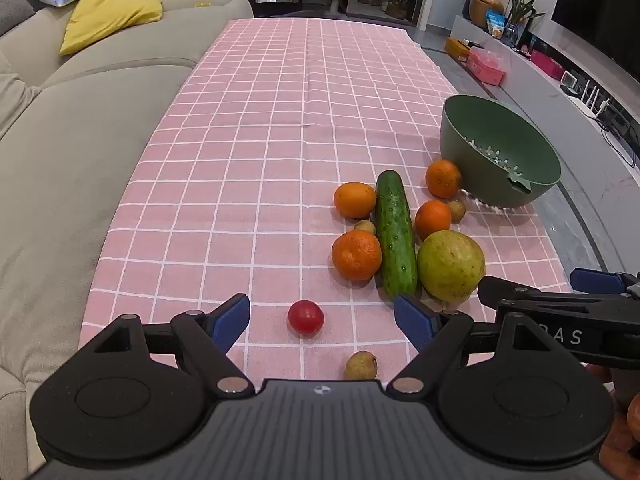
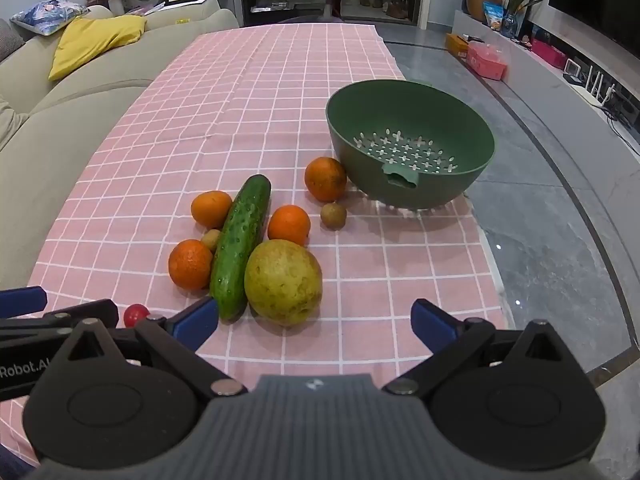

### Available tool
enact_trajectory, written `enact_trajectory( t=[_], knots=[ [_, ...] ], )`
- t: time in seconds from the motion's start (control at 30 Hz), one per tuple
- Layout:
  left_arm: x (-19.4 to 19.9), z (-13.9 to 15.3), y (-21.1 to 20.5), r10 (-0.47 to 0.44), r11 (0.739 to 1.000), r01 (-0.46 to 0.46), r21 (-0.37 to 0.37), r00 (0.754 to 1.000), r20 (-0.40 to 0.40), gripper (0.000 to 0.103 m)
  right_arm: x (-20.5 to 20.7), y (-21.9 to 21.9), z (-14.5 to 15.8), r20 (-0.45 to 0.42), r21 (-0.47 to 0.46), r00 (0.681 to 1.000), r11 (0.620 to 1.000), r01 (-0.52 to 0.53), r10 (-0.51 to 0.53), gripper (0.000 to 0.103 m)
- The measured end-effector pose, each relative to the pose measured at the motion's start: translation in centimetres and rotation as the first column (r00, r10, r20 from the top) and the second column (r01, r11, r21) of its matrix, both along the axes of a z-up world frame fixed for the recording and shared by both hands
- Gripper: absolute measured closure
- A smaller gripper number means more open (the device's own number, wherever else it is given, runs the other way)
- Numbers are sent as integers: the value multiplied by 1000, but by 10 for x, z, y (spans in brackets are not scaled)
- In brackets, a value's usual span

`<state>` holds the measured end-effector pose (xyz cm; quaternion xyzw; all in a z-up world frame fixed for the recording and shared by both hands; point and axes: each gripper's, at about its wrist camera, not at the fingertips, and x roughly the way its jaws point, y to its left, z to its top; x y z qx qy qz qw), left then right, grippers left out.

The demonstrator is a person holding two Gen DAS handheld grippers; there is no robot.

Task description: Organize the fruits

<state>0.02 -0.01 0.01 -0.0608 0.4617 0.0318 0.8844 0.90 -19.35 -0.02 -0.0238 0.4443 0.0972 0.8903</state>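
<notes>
Though both grippers' fingers gape wide, empty | tomato (image 2: 136, 314) half-hidden behind left gripper (image 1: 322, 322) | right gripper (image 2: 315, 322) unobstructed

Even indoor light, soft shadows, sharp centre, fisheye-curved edges.

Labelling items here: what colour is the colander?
Dark green colander, with pale cross-shaped holes; clearest in the right wrist view.

Both claws are spread wide and holding nothing. The left claw (image 1: 322, 322) hangs low over the tabletop, pointing forward. The right claw (image 2: 315, 320) sits just beside it at about the same height, fingers (image 2: 434, 324) splayed apart too.
</notes>
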Motion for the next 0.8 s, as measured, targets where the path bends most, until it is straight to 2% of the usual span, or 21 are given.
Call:
enact_trajectory(
  t=[0.8],
  knots=[
    [0, 0, -1, -1, 1000, 1, 10, 1000, 4, 7, 0, -1, 0, -8, -9, 1000, 1000, -1, 1, 4]
  ],
)
